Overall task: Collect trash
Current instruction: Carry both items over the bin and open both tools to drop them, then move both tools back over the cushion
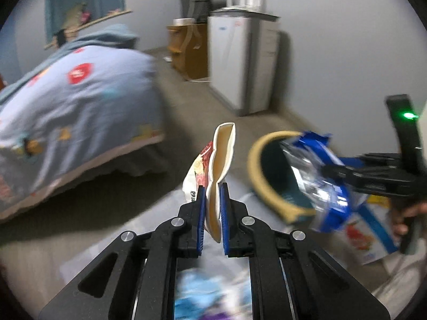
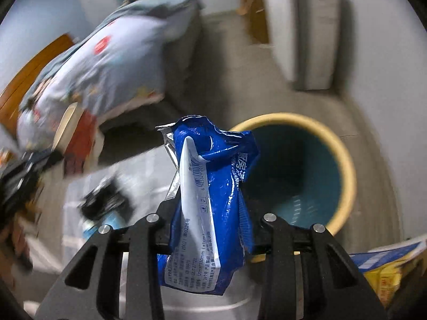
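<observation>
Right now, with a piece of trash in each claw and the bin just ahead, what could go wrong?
1. The left claw pinches only the lower end of the flattened white box; most of it stands free above and could swing or slip out.
2. The right claw holds a crumpled, glossy blue packet, which may slide.
3. Both views are blurred while the bin is off to one side; a hasty release could miss it.

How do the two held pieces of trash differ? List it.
The white snack packet is pale with red print; the blue wipes packet is glossy blue with a white panel. The left gripper pinches the snack packet flat; the right gripper squeezes the wipes packet, bulky and crumpled. Both are held off the floor near the bin.
</observation>
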`<state>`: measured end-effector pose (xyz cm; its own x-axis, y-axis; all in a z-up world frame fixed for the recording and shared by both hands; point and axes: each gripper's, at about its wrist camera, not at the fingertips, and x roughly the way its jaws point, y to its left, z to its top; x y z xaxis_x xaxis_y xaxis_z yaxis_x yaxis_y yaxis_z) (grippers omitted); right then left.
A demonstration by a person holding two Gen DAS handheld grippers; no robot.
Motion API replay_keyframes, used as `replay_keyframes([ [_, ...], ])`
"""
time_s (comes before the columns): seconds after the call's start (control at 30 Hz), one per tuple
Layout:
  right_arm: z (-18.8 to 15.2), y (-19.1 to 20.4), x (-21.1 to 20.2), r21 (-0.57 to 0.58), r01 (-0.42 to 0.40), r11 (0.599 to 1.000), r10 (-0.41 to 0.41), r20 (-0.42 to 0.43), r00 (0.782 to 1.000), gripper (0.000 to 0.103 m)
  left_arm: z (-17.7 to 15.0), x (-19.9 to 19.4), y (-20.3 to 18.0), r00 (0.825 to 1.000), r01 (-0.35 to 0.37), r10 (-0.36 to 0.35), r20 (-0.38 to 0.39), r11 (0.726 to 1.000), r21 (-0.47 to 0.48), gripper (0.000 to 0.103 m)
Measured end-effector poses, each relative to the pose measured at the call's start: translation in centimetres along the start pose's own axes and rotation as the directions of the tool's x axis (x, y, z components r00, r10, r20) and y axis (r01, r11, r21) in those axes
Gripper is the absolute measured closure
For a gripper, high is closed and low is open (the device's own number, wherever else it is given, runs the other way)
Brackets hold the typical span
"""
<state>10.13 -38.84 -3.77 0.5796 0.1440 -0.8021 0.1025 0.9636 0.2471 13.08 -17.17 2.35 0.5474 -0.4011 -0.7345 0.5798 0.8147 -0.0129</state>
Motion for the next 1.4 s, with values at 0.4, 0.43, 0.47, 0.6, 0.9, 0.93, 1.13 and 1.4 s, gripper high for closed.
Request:
replay_keyframes([
  [0.4, 0.0, -10.2, 4.1, 0.236, 0.153, 0.960, -0.157, 0.001, 0.988, 0.067, 1.0, 11.3, -11.3, 0.986, 0.135, -0.127, -0.112, 0.988, 0.071, 0.091],
  [0.43, 0.1, -10.4, 4.6, 0.247, 0.151, 0.957, -0.156, -0.001, 0.988, 0.067, 0.9, 11.7, -11.4, 0.986, 0.131, -0.122, -0.114, 0.989, 0.073, 0.090],
  [0.47, 0.1, -10.7, 4.7, 0.254, 0.147, 0.956, -0.152, -0.001, 0.988, 0.067, 0.9, 12.3, -11.6, 0.986, 0.132, -0.123, -0.114, 0.988, 0.076, 0.090],
  [0.6, -0.1, -11.1, 4.5, 0.260, 0.128, 0.957, -0.136, 0.013, 0.991, 0.056, 1.1, 13.0, -11.4, 0.988, 0.122, -0.113, -0.104, 0.989, 0.081, 0.083],
  [0.9, -0.8, -11.2, 2.7, 0.263, 0.122, 0.957, -0.139, 0.048, 0.989, 0.020, 1.3, 10.6, -9.4, 0.996, 0.078, -0.076, -0.046, 0.996, 0.041, 0.025],
  [0.93, -0.7, -10.9, 2.4, 0.256, 0.116, 0.960, -0.136, 0.059, 0.989, 0.017, 1.2, 10.2, -9.1, 0.997, 0.070, -0.069, -0.042, 0.997, 0.039, 0.023],
  [1.13, -0.5, -9.1, 0.9, 0.198, 0.124, 0.972, -0.146, 0.098, 0.984, 0.006, 0.8, 6.5, -7.3, 1.000, 0.011, -0.011, -0.013, 1.000, 0.019, 0.015],
  [1.4, -0.9, -5.9, -1.6, 0.172, 0.105, 0.979, -0.123, 0.095, 0.988, 0.006, -0.6, 0.3, -4.1, 0.997, -0.072, 0.073, 0.029, 0.997, -0.010, 0.012],
])
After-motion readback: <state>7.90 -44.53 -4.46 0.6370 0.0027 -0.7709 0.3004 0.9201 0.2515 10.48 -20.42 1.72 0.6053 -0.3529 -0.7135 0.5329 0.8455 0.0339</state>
